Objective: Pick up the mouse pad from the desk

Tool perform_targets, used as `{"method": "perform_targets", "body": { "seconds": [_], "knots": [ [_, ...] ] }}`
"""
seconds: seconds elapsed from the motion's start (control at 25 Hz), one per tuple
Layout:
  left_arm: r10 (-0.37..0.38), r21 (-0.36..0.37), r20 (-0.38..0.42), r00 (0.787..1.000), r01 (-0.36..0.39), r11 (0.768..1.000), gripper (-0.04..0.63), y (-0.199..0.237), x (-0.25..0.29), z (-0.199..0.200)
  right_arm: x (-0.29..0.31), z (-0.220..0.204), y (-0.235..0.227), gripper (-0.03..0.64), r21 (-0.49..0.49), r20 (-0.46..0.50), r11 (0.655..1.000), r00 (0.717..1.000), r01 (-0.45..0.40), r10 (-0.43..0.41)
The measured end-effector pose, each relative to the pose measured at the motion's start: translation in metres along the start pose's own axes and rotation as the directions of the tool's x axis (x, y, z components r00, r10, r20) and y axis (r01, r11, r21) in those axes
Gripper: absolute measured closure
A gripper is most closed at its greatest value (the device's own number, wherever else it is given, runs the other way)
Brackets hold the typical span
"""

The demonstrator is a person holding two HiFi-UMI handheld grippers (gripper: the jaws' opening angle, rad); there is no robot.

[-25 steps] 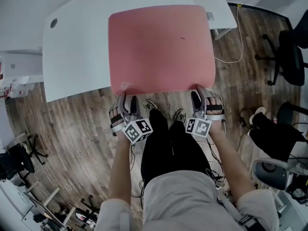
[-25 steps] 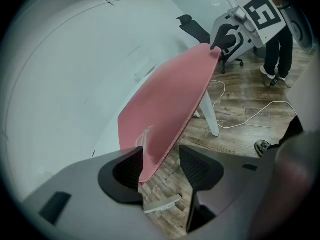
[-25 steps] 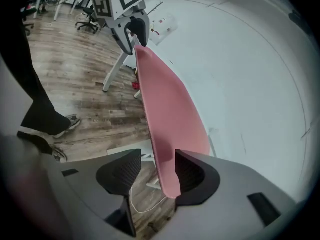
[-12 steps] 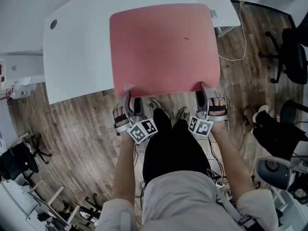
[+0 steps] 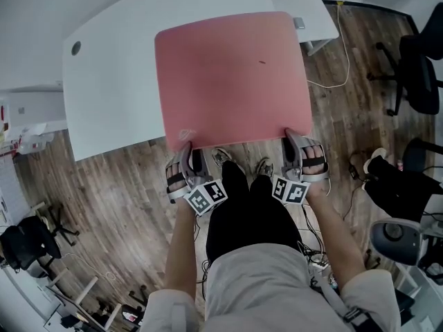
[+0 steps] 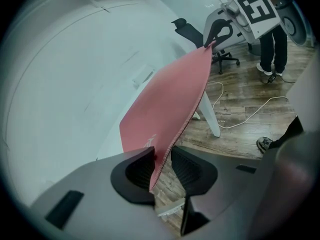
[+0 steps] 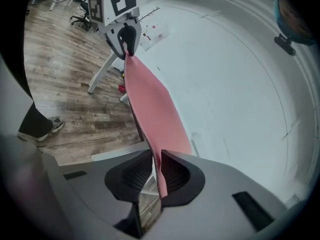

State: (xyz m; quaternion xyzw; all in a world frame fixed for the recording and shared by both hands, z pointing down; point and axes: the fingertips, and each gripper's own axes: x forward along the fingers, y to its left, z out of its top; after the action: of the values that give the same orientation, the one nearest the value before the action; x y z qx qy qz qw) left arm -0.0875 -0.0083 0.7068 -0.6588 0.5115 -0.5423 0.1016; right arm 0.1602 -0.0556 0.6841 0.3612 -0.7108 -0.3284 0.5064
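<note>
A large pink mouse pad (image 5: 232, 75) lies on the white desk (image 5: 111, 81), its near edge overhanging toward me. My left gripper (image 5: 185, 156) is at the near left corner. In the left gripper view the pad (image 6: 170, 104) runs between the closing jaws of that gripper (image 6: 161, 166); it leans on one pad, and a gap shows on the other side. My right gripper (image 5: 294, 140) is at the near right corner. In the right gripper view its closing jaws (image 7: 156, 171) pinch the pad (image 7: 150, 109), which stretches off the desk toward the left gripper (image 7: 127, 39).
A second white desk (image 5: 304, 5) stands behind the pad, with a cable (image 5: 339, 54) trailing over the wood floor. Black office chairs (image 5: 415, 68) sit at the right. My own legs (image 5: 239, 206) are just below the pad's near edge.
Both grippers have slid onto the pad's near corners and their jaws have narrowed around its edge. The right corner has risen off the desk.
</note>
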Motion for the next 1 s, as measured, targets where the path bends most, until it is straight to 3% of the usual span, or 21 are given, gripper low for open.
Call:
{"method": "perform_targets", "body": {
  "seconds": [0.32,0.6,1.0],
  "knots": [
    [-0.042,-0.016,0.0,0.999,0.042,0.999,0.483,-0.002,0.001,-0.001,-0.004,0.008,-0.017,0.546,0.058,0.003,0.998,0.999,-0.032,0.032],
    [-0.058,-0.119,0.011,0.998,0.059,0.991,0.532,0.016,-0.007,0.012,-0.006,0.01,-0.025,0.548,0.159,-0.015,0.984,0.997,-0.077,0.08],
    [-0.13,-0.227,0.025,0.991,0.133,0.965,0.54,0.03,-0.009,0.02,-0.002,0.011,-0.036,0.548,0.372,-0.047,0.917,0.984,-0.144,0.174]
  ]
}}
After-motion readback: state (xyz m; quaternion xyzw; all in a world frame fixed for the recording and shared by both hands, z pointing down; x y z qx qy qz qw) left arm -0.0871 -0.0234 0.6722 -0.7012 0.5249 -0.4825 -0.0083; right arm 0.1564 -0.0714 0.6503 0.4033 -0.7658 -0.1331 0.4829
